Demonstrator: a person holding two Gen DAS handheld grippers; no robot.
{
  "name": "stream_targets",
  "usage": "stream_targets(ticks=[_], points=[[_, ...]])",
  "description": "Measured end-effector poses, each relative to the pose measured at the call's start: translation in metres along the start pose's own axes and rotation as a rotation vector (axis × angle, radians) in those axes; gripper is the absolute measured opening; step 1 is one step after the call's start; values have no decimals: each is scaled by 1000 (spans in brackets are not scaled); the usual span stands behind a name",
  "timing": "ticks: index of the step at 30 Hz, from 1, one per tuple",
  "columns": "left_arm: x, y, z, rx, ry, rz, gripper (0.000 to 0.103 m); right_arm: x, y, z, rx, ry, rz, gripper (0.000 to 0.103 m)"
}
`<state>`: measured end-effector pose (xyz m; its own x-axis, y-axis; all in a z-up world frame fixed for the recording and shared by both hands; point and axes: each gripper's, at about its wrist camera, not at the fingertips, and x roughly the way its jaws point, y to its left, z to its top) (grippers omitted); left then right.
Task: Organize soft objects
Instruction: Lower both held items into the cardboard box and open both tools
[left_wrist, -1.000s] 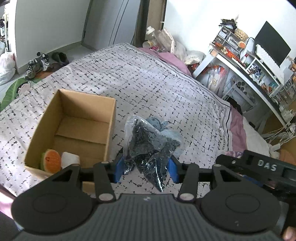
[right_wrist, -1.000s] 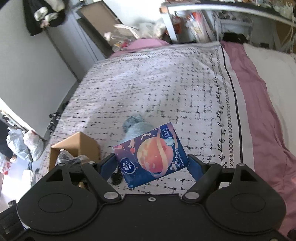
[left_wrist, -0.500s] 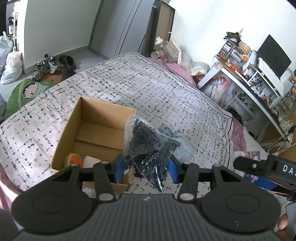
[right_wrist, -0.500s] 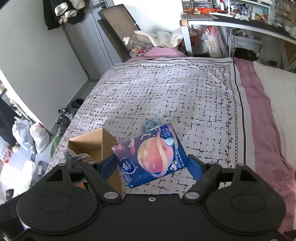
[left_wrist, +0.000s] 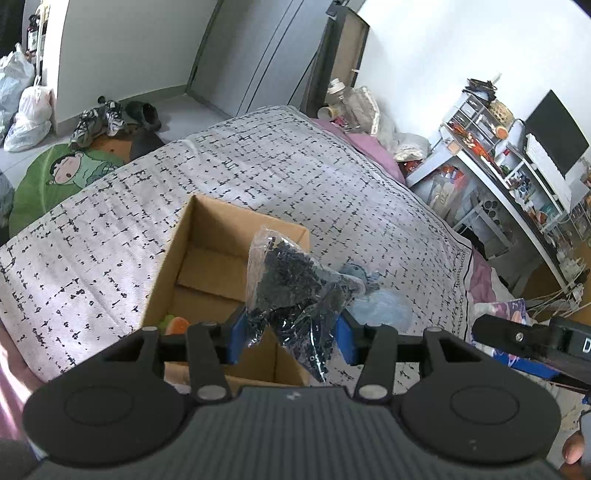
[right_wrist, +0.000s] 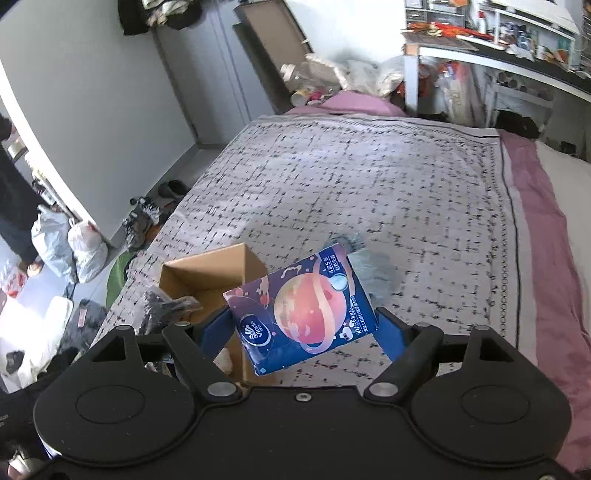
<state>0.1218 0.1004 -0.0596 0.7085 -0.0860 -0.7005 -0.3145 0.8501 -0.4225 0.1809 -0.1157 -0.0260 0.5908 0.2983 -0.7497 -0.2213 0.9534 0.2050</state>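
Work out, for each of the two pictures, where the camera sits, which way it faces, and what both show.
Left wrist: on the left gripper, looking along its fingers, shut on the bag of dark bits, above the cardboard box; a fingertip shows bottom right.
Right wrist: on the right gripper, facing down the bed, shut on the tissue pack.
Shared: the box, the bedspread, the blue plush, each other's load.
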Motion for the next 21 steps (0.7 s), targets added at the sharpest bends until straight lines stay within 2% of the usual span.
stream_targets(ticks=[11, 17, 21], points=[[38, 44, 9, -75, 42, -4, 49, 45, 43, -2, -57, 74, 5, 79], [60, 61, 11, -102, 74, -3, 49, 68, 55, -2, -68, 108, 30, 79], [67, 67, 15, -113, 81, 0, 53, 85, 59, -4, -76, 135, 34, 79]])
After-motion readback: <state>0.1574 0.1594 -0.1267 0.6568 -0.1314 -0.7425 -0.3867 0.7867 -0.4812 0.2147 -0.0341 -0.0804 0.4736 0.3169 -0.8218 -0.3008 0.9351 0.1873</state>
